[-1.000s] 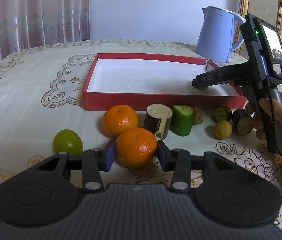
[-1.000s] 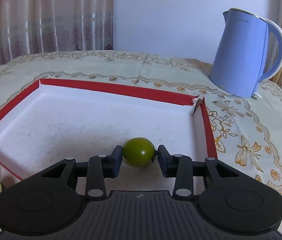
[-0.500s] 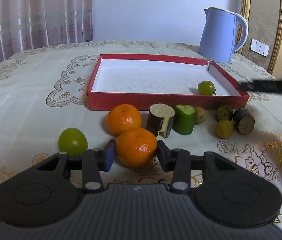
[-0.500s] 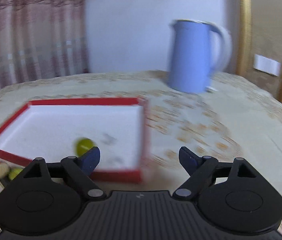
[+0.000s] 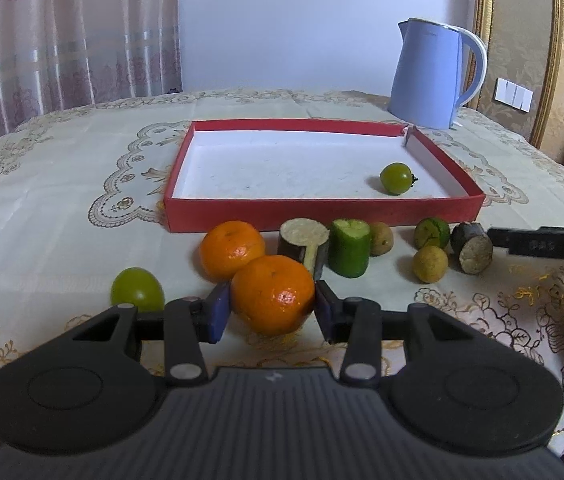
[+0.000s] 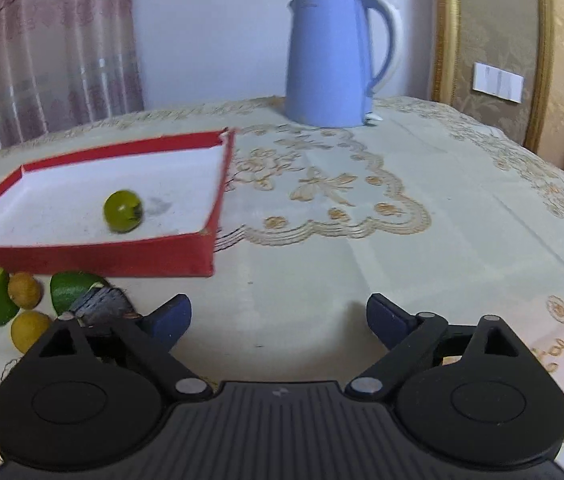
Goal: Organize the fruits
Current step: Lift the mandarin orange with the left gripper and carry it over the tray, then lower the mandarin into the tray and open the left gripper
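Red tray (image 5: 322, 212) holds one green tomato (image 5: 395, 177), your left gripper (image 5: 270, 312) clamped on orange (image 5: 272, 294), right gripper (image 6: 278, 324) jaws just opened wide, empty

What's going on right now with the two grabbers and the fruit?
Left gripper shut on orange. Right gripper open, jaws just opening, nothing between. Green tomato in red tray. Path clear.

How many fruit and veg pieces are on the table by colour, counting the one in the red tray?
Orange mandarins: 2
Green pieces: 4
Yellow-brown small fruits: 2
Dark cut chunks: 2
Total: 10
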`<state>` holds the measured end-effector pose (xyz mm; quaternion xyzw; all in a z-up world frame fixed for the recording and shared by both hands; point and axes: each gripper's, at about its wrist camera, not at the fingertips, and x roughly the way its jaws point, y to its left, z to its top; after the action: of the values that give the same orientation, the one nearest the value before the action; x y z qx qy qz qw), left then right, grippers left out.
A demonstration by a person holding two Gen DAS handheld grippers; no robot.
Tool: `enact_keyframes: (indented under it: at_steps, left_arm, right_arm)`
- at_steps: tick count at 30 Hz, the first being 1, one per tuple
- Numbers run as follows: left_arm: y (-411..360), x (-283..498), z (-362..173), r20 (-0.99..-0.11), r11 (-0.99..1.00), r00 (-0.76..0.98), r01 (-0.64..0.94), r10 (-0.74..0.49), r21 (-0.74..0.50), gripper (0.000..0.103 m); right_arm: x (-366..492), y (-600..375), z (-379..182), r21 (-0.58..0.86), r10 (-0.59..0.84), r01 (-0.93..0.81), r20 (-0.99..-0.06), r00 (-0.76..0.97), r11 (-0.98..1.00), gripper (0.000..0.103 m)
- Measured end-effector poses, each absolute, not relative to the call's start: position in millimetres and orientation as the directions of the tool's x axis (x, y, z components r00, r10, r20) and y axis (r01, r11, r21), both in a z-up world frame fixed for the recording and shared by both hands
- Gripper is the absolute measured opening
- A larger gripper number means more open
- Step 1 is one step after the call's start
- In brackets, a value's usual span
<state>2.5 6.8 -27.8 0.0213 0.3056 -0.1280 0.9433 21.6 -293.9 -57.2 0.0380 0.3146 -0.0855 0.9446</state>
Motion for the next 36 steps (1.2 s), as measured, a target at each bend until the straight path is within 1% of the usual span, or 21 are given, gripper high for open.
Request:
enact_keyframes:
  at_steps: [2, 3, 5, 19, 24, 28, 33, 36]
  left_arm:
    - [4.9, 3.3, -26.5, -0.583, 0.966, 0.779, 0.257, -0.231, -0.039, 0.040]
    - [4.0, 3.4, -25.9, -0.582, 0.965, 0.780, 0.259, -0.231, -0.037, 0.040]
    - [2.3, 4.7, -24.8, -0.581, 0.965, 0.781, 0.259, -0.230, -0.035, 0.040]
    - [-5.4, 29.4, -0.3, -0.553, 0.964, 0.798, 0.262, -0.239, -0.040, 0.040]
    - [-12.8, 56.5, 12.0, -0.540, 0.968, 0.811, 0.252, -0.224, -0.024, 0.040]
    - [-16.3, 85.3, 19.3, -0.542, 0.973, 0.812, 0.229, -0.215, -0.044, 0.040]
    - [-28.3, 117.8, 21.7, -0.545, 0.980, 0.823, 0.198, -0.159, 0.013, 0.040]
    - [-35.5, 137.0, 17.0, -0.561, 0.982, 0.816, 0.187, -0.143, 0.021, 0.040]
  right_arm:
    - [24.5, -289.3, -57.5, -0.008, -0.152, 0.186, -0.607, 0.780, 0.983, 0.097]
    - [24.4, -288.6, -57.6, -0.012, -0.153, 0.185, -0.609, 0.779, 0.983, 0.100]
    - [25.5, -290.0, -58.7, -0.010, -0.159, 0.194, -0.617, 0.771, 0.981, 0.103]
    - [25.7, -294.3, -59.4, 0.018, -0.142, 0.195, -0.622, 0.770, 0.981, 0.103]
    - [25.8, -294.5, -59.5, 0.019, -0.141, 0.195, -0.622, 0.770, 0.981, 0.103]
    - [25.8, -294.5, -59.6, 0.019, -0.141, 0.195, -0.622, 0.770, 0.981, 0.103]
    - [26.0, -294.5, -59.6, 0.019, -0.141, 0.195, -0.622, 0.770, 0.981, 0.103]
    - [25.9, -294.6, -59.6, 0.019, -0.141, 0.195, -0.622, 0.771, 0.981, 0.103]
